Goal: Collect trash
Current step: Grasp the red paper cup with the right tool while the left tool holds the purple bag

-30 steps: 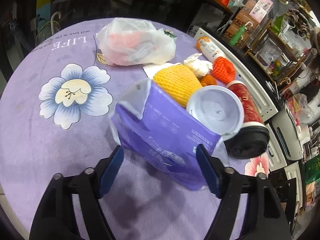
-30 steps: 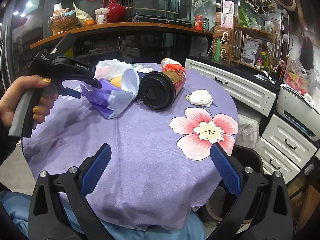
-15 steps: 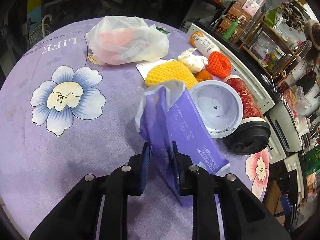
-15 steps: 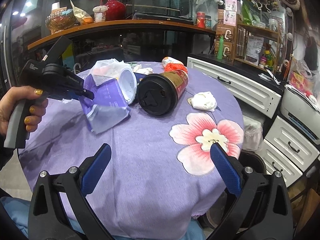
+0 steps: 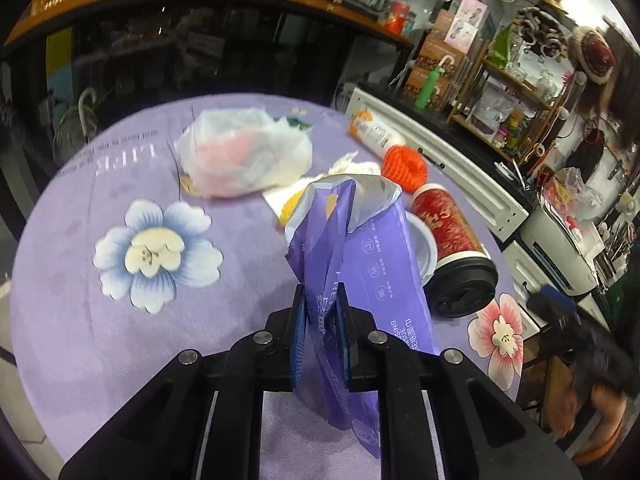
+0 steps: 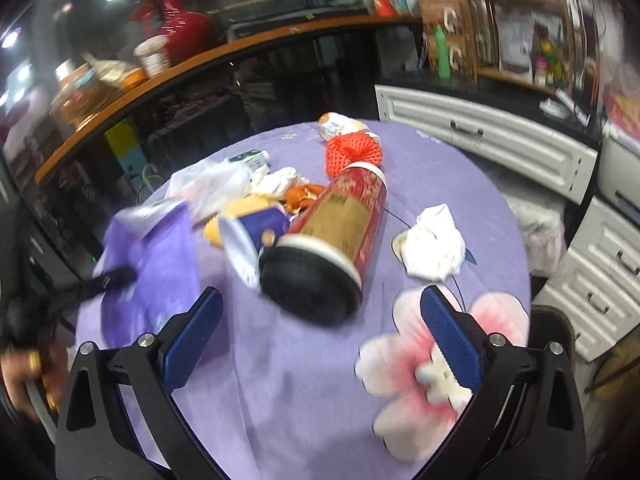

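- Your left claw is clenched on the purple bag, held above the surface.
- Your right claw hangs released near the red cup.

The left gripper has its two blue-padded fingers pressed close together, pinching a purple plastic wrapper that stands up between them. The right gripper hangs with its blue-padded fingers spread wide apart, holding nothing. At the right wrist view's left edge, a blurred hand grips the left gripper's handle.
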`<action>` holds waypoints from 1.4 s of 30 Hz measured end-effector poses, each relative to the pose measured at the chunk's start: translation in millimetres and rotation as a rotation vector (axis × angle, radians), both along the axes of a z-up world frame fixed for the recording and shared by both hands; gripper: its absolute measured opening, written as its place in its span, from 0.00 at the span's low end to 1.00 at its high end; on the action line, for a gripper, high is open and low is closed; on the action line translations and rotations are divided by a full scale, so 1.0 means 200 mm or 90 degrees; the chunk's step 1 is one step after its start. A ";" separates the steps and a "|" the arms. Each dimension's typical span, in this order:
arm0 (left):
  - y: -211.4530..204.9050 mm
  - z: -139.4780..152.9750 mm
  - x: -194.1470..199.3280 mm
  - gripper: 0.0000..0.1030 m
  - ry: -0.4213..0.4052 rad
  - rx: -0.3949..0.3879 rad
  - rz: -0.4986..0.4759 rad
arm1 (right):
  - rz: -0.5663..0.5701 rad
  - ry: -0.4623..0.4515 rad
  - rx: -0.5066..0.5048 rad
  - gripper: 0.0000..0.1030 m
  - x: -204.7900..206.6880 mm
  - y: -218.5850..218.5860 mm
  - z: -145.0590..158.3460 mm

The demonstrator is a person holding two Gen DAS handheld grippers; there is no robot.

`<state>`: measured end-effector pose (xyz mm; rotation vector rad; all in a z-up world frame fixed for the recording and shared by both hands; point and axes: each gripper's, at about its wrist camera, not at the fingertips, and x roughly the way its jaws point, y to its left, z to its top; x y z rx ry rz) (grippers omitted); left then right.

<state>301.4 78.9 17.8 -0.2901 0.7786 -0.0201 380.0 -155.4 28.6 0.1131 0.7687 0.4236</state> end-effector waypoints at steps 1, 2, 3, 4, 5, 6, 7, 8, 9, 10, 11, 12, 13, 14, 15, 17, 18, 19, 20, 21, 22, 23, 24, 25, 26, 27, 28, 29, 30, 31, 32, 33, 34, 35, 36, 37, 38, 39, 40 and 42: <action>0.00 0.02 -0.01 0.14 -0.012 0.009 -0.001 | -0.004 0.022 0.012 0.95 0.07 0.01 0.01; 0.00 0.04 -0.01 0.14 -0.024 0.016 0.001 | -0.012 0.040 0.022 0.94 0.14 0.02 0.03; 0.01 0.06 -0.02 0.14 -0.034 0.021 0.002 | -0.015 0.056 0.028 0.94 0.19 0.03 0.04; 0.01 0.08 -0.02 0.14 -0.047 0.030 0.004 | -0.014 0.070 0.032 0.92 0.24 0.05 0.05; 0.01 0.10 -0.02 0.14 -0.062 0.042 0.007 | -0.015 0.082 0.036 0.90 0.29 0.06 0.06; 0.02 0.12 -0.02 0.14 -0.071 0.052 0.010 | -0.015 0.103 0.037 0.90 0.35 0.09 0.05; 0.02 0.12 -0.01 0.14 -0.077 0.059 0.012 | -0.019 0.120 0.035 0.86 0.41 0.11 0.05; 0.03 0.13 0.01 0.14 -0.081 0.064 0.012 | -0.022 0.132 0.030 0.84 0.46 0.13 0.04; 0.03 0.14 0.01 0.14 -0.083 0.063 0.013 | -0.024 0.147 0.024 0.83 0.51 0.16 0.02; 0.04 0.13 0.02 0.14 -0.085 0.061 0.013 | -0.023 0.165 0.014 0.82 0.56 0.18 0.00; 0.05 0.14 0.04 0.14 -0.087 0.059 0.013 | -0.025 0.180 0.002 0.80 0.61 0.20 -0.03; 0.06 0.14 0.04 0.14 -0.090 0.060 0.014 | -0.031 0.196 -0.016 0.80 0.66 0.23 -0.06; 0.06 0.13 0.04 0.14 -0.094 0.062 0.014 | -0.032 0.212 -0.031 0.79 0.70 0.25 -0.09; 0.07 0.13 0.05 0.14 -0.098 0.067 0.014 | -0.032 0.229 -0.041 0.78 0.74 0.26 -0.12; 0.08 0.13 0.05 0.14 -0.101 0.068 0.014 | -0.037 0.239 -0.050 0.78 0.77 0.27 -0.14; 0.08 0.12 0.05 0.14 -0.106 0.069 0.011 | -0.039 0.259 -0.057 0.77 0.82 0.27 -0.18; 0.09 0.12 0.06 0.14 -0.105 0.070 0.008 | -0.041 0.267 -0.053 0.75 0.85 0.26 -0.19; 0.09 0.11 0.06 0.14 -0.104 0.069 0.007 | -0.044 0.277 -0.050 0.72 0.87 0.25 -0.20; 0.09 0.10 0.07 0.14 -0.101 0.069 0.004 | -0.044 0.285 -0.051 0.72 0.89 0.25 -0.22; 0.09 0.10 0.08 0.14 -0.101 0.069 0.003 | -0.043 0.296 -0.049 0.72 0.91 0.25 -0.23; 0.09 0.09 0.08 0.14 -0.100 0.069 0.001 | -0.042 0.303 -0.047 0.72 0.93 0.25 -0.24; 0.09 0.08 0.09 0.14 -0.100 0.069 0.000 | -0.040 0.314 -0.044 0.72 0.95 0.25 -0.25; 0.09 0.08 0.09 0.14 -0.100 0.069 0.000 | -0.039 0.320 -0.041 0.73 0.96 0.24 -0.26; 0.09 0.08 0.09 0.14 -0.101 0.070 -0.001 | -0.036 0.327 -0.040 0.73 0.96 0.24 -0.26; 0.08 0.08 0.09 0.14 -0.102 0.070 -0.002 | -0.033 0.331 -0.040 0.73 0.97 0.24 -0.27; 0.08 0.08 0.09 0.14 -0.104 0.070 -0.004 | -0.027 0.337 -0.037 0.73 0.97 0.25 -0.28; 0.07 0.08 0.09 0.14 -0.105 0.071 -0.005 | -0.023 0.347 -0.031 0.73 0.98 0.25 -0.29; 0.07 0.07 0.09 0.14 -0.104 0.071 -0.006 | -0.023 0.351 -0.027 0.73 0.98 0.25 -0.30; 0.06 0.08 0.09 0.14 -0.103 0.072 -0.008 | -0.024 0.351 -0.025 0.73 0.98 0.25 -0.31; 0.06 0.08 0.08 0.14 -0.103 0.073 -0.008 | -0.026 0.341 -0.026 0.72 0.98 0.26 -0.31; 0.05 0.08 0.07 0.14 -0.104 0.076 -0.010 | -0.021 0.330 -0.028 0.70 0.96 0.27 -0.30; 0.04 0.09 0.07 0.14 -0.105 0.078 -0.010 | -0.015 0.324 -0.026 0.69 0.95 0.28 -0.29; 0.03 0.09 0.06 0.14 -0.107 0.081 -0.010 | -0.006 0.316 -0.021 0.69 0.93 0.27 -0.27; 0.03 0.10 0.05 0.14 -0.110 0.084 -0.009 | -0.002 0.306 -0.016 0.69 0.91 0.27 -0.25; 0.03 0.10 0.04 0.14 -0.111 0.085 -0.009 | 0.002 0.294 -0.010 0.69 0.88 0.27 -0.23; 0.02 0.10 0.03 0.14 -0.112 0.084 -0.010 | 0.012 0.281 -0.002 0.69 0.85 0.27 -0.20; 0.02 0.11 0.01 0.14 -0.113 0.080 -0.011 | 0.019 0.269 0.004 0.69 0.82 0.27 -0.17; 0.01 0.11 0.00 0.14 -0.114 0.079 -0.011 | 0.028 0.251 0.012 0.69 0.77 0.26 -0.14; 0.01 0.12 -0.01 0.14 -0.116 0.077 -0.013 | 0.034 0.238 0.020 0.68 0.73 0.25 -0.11; -0.01 0.13 -0.05 0.14 -0.122 0.074 -0.017 | 0.051 0.215 0.045 0.68 0.64 0.22 -0.06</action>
